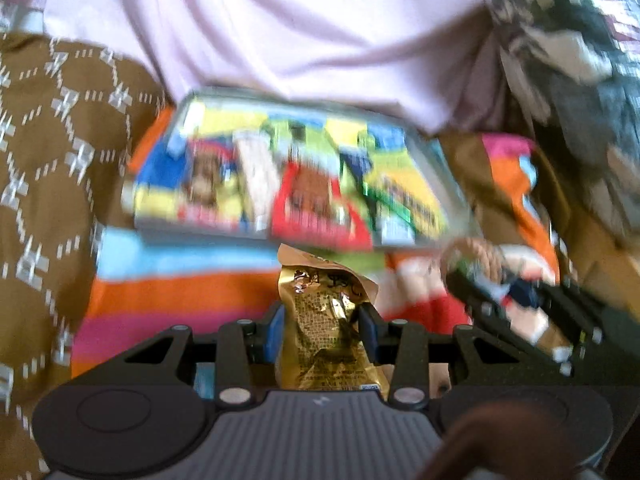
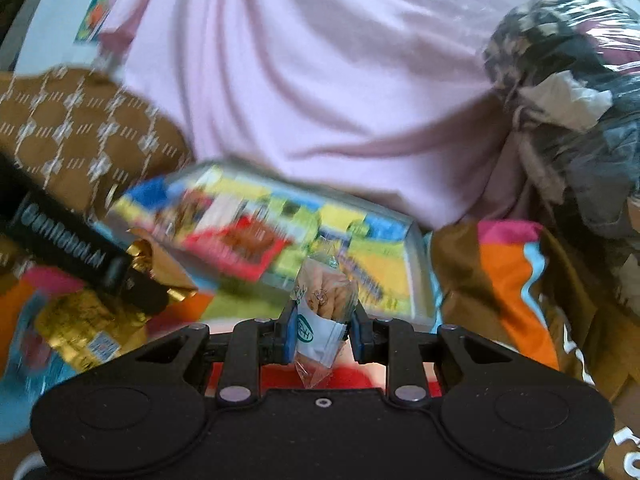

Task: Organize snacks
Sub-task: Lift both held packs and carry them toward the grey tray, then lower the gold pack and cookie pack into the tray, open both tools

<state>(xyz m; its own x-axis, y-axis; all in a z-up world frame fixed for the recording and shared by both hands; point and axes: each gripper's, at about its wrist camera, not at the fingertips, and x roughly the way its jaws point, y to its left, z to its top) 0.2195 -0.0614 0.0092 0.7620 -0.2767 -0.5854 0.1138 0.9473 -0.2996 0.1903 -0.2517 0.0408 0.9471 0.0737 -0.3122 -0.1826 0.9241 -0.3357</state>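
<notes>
Two snack packets are in our grip at once: the left gripper (image 1: pixel 324 330) is clamped on a gold foil packet (image 1: pixel 330 332), and the right gripper (image 2: pixel 324 326) is clamped on a clear packet with a white label (image 2: pixel 320 320). Both hang just short of the clear tray (image 1: pixel 444 168), which sits on the striped cloth (image 1: pixel 180 292) ahead and already holds a row of colourful packets.

To do this step well, we judge that each packet should go over the near rim and down into a free spot, one gripper at a time, since the two tools are close together and could knock each other. The foil packet is pinched low, so its top may flop; lowering it flat should keep it from tipping onto its neighbours.

Motion blur smears the tray's contents, so we cannot read any labels or tell where gaps lie. A second gold packet (image 2: pixel 86 330) lies on the cloth, partly hidden behind the left tool.
</notes>
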